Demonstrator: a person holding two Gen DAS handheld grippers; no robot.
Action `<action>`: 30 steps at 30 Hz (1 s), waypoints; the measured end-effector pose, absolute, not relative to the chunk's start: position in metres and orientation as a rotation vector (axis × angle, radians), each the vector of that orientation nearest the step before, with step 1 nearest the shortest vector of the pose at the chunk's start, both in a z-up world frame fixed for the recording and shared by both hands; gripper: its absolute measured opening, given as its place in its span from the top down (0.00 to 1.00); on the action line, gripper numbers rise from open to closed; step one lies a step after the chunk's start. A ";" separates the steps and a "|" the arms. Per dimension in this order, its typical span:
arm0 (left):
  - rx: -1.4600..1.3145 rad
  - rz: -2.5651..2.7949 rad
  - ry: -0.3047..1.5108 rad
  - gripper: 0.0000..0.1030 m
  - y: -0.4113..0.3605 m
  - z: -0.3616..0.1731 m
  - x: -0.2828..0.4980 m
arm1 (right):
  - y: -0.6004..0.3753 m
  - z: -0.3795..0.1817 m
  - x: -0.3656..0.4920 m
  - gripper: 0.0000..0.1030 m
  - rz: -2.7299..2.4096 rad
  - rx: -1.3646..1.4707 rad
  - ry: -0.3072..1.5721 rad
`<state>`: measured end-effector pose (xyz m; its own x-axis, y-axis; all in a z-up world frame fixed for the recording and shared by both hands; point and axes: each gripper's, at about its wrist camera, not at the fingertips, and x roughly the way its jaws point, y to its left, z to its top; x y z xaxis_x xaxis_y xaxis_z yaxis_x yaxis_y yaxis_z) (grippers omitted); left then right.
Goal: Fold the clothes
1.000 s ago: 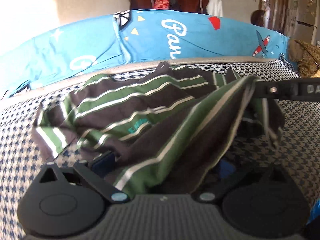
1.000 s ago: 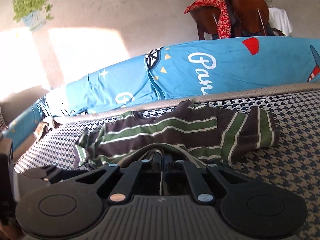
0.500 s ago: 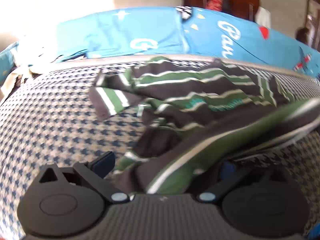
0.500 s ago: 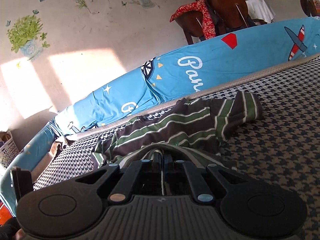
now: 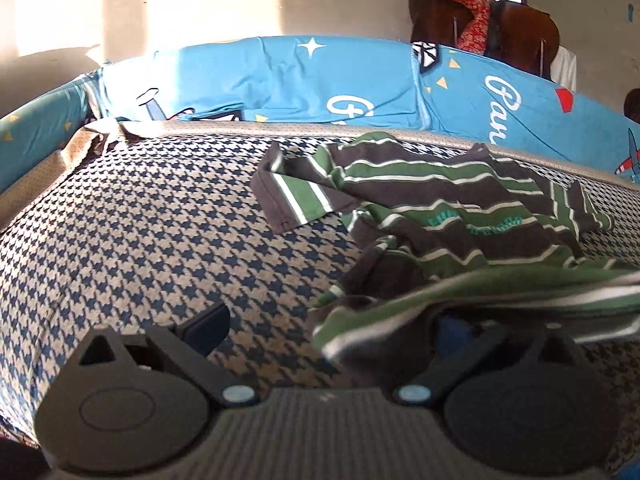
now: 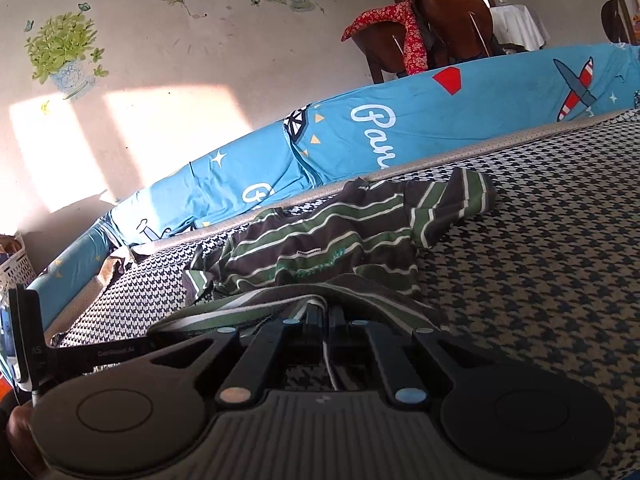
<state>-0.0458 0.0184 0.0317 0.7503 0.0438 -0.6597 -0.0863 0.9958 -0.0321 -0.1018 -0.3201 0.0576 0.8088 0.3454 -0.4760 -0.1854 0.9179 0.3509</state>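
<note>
Right gripper (image 6: pixel 324 316) nearest the lens in the right wrist view, fingers pressed together, pinching the hem of the striped t-shirt (image 6: pixel 332 240); cloth bunches over the fingertips and drapes off to the left. Left gripper (image 5: pixel 328 324) in the left wrist view stands spread: left finger (image 5: pixel 204 326) bare over the houndstooth bed cover (image 5: pixel 140 240), right finger mostly hidden under a blurred fold of the shirt hem, so only the wide gap is clear, nothing clamped between. In the right wrist view the left gripper's body shows at the left edge, a hand (image 6: pixel 18 436) low in the corner.

Beyond the grippers the t-shirt (image 5: pixel 436 208), dark brown with green and white stripes and teal chest print, lies crumpled on the cover, one sleeve (image 5: pixel 292 196) spread flat to the left, the other sleeve (image 6: pixel 452 204) out to the right. Behind it a blue printed sheet (image 5: pixel 320 84) runs along the bed edge. Farther back, wooden chairs (image 6: pixel 444 28) with a red cloth (image 6: pixel 400 32) draped over, and a sunlit wall with plant decals (image 6: pixel 64 52).
</note>
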 end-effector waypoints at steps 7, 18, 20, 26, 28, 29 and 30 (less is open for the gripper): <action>-0.091 0.107 0.715 0.00 0.033 0.033 -0.056 | -0.330 0.052 -0.116 0.96 0.251 0.294 0.585; -0.051 0.116 0.739 0.00 0.028 0.021 -0.055 | -0.322 0.030 -0.109 0.96 0.095 0.185 0.646; -0.046 0.115 0.742 0.00 0.027 0.020 -0.054 | -0.321 0.028 -0.108 0.96 0.069 0.183 0.637; -0.021 0.158 0.717 0.00 0.025 0.020 -0.054 | -0.320 0.032 -0.106 0.96 0.021 0.208 0.578; -0.009 0.187 0.667 0.00 0.025 0.030 -0.058 | -0.319 0.035 -0.106 0.96 0.011 0.210 0.554; -0.003 0.202 0.639 0.00 0.025 0.036 -0.061 | -0.317 0.036 -0.106 0.96 0.006 0.203 0.541; 0.002 0.223 0.610 0.00 0.025 0.043 -0.064 | -0.315 0.038 -0.107 0.96 0.003 0.193 0.527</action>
<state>-0.0638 0.0253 0.0429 0.7962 0.2080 -0.5682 -0.2065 0.9761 0.0679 -0.1069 -0.3151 0.0380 0.8649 0.0526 -0.4991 0.0462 0.9819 0.1835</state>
